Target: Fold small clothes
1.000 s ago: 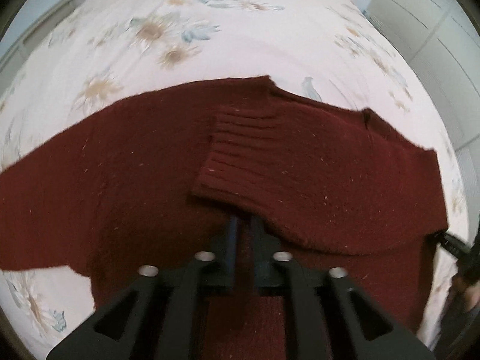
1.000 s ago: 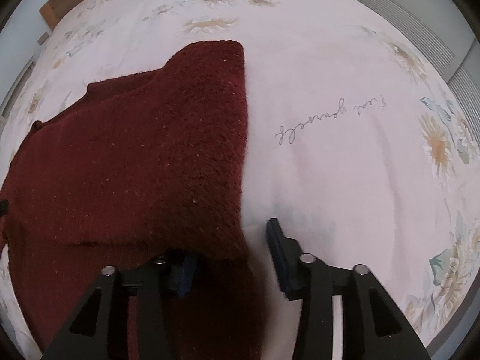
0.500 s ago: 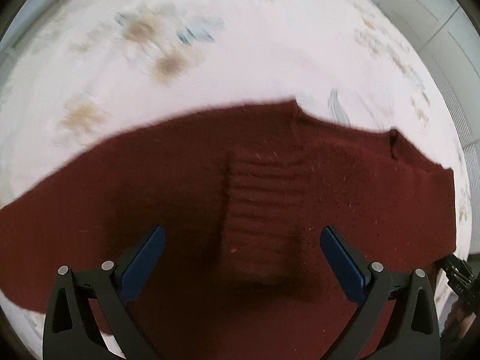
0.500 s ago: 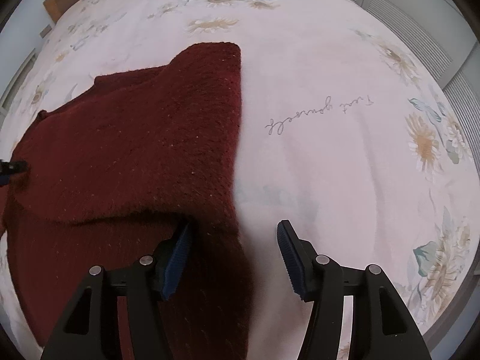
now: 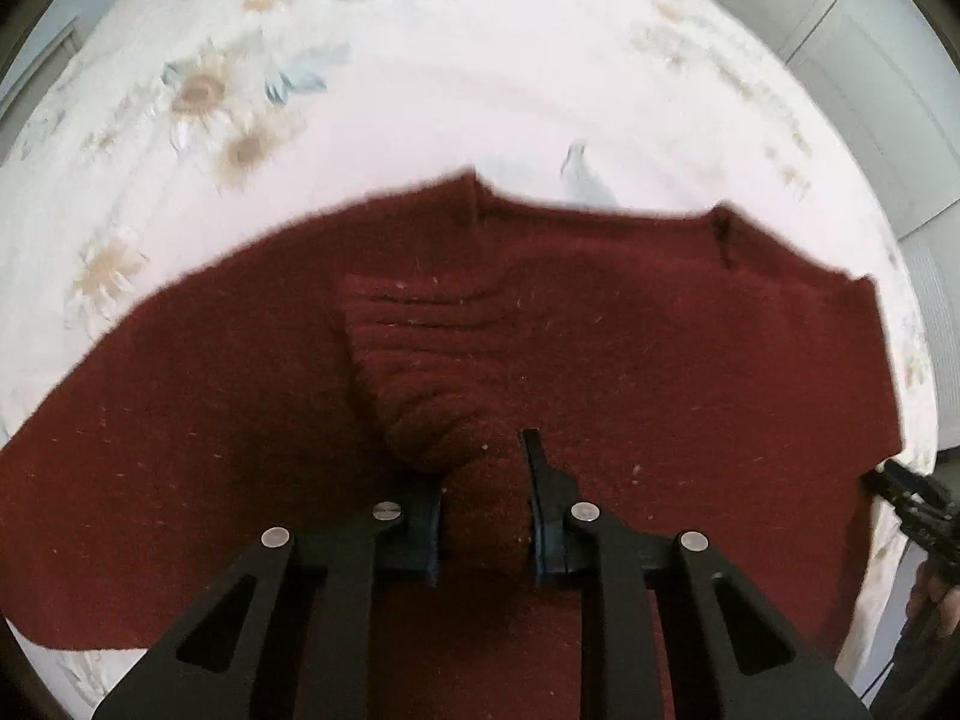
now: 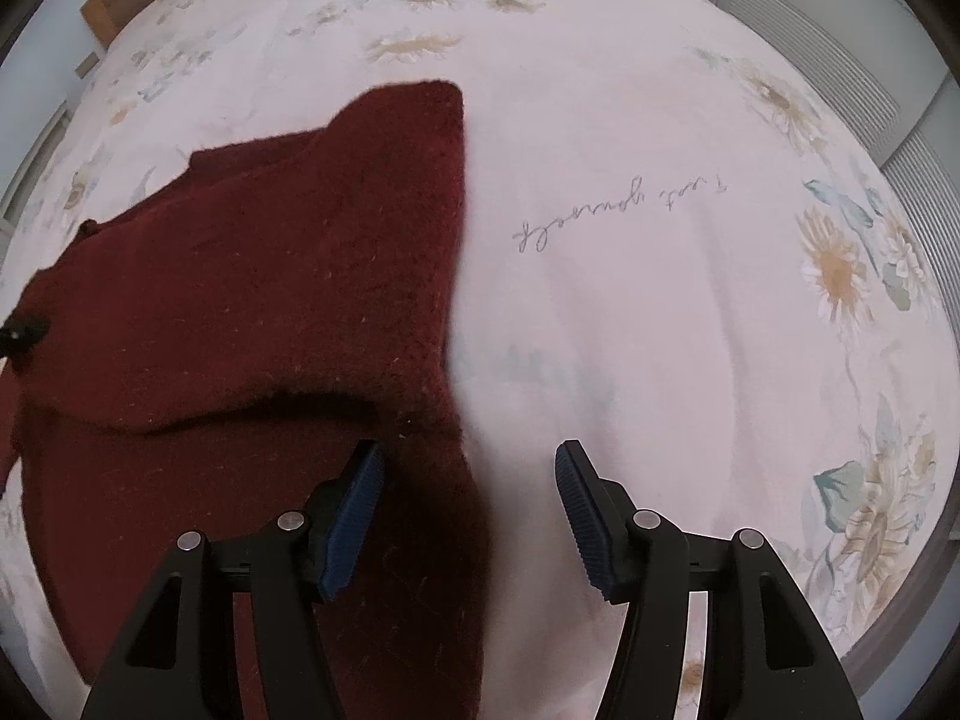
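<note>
Sweater (image 5: 630,372), dark red, lies on the flowered bedsheet (image 5: 480,90); the left gripper (image 5: 483,510) is closing on its bunched knit and should lift evenly, while the right gripper (image 6: 468,516) hangs spread over the edge.

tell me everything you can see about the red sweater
The sweater is dark maroon fuzzy knit flecked with lint, lying on the floral bedsheet. One sleeve is folded across the body, its ribbed cuff bunched between the closing left gripper. The open right gripper straddles its side edge.

bed (image 6: 660,330): floral pale sheet | on it: dark red sweater (image 6: 252,300), partly folded
</note>
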The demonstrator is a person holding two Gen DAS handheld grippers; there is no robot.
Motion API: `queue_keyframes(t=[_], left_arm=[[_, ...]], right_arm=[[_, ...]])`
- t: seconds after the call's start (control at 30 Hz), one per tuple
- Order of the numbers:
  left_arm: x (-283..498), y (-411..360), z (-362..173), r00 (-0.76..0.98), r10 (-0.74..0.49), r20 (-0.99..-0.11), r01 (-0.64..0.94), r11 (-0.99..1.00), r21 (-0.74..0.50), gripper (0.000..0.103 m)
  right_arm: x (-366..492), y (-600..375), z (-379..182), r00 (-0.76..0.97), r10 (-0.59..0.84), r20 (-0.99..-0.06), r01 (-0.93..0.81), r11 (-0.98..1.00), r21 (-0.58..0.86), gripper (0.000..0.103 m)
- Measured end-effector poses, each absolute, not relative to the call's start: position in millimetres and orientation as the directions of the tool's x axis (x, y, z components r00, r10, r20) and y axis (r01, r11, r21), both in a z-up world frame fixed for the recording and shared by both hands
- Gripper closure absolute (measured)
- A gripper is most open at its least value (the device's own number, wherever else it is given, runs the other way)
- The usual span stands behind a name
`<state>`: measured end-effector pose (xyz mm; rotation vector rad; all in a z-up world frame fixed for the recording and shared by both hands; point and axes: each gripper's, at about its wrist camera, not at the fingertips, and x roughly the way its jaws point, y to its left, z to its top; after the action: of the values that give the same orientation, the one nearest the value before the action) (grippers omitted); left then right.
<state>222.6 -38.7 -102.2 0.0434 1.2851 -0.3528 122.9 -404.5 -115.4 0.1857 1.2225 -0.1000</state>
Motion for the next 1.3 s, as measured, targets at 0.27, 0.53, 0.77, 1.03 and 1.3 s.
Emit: queue_keyframes(t=[0.27, 0.53, 0.77, 1.03, 1.3], left_arm=[[201.3, 23.3, -77.1, 0.315, -0.225, -0.922, 0.231, 0.960, -0.156, 0.085], [205.7, 22.0, -100.4, 0.276, -0.193, -0.942, 0.189, 0.971, -0.144, 0.085], [206.5, 17.2, -111.6, 0.290, -0.178, -0.940, 0.201, 0.972, -0.122, 0.085], [198.6, 7.4, -121.2, 0.287, -0.174, -0.942, 0.225, 0.968, -0.110, 0.084], [197.3, -1.9, -126.3, 0.335, -0.085, -0.938, 0.218, 0.976, -0.010, 0.069]], right_arm=[[143.6, -403.9, -103.4, 0.355, 0.040, -0.934, 0.174, 0.979, 0.108, 0.034], [197.9, -379.9, -127.4, 0.331, 0.117, -0.936, 0.157, 0.972, 0.176, 0.034], [197.7, -373.8, -128.8, 0.358, 0.138, -0.923, 0.160, 0.965, 0.207, 0.086], [191.4, -372.6, -135.6, 0.358, 0.053, -0.932, 0.179, 0.976, 0.124, 0.087], [186.2, -364.6, -117.6, 0.396, 0.045, -0.917, 0.156, 0.981, 0.115, 0.066]])
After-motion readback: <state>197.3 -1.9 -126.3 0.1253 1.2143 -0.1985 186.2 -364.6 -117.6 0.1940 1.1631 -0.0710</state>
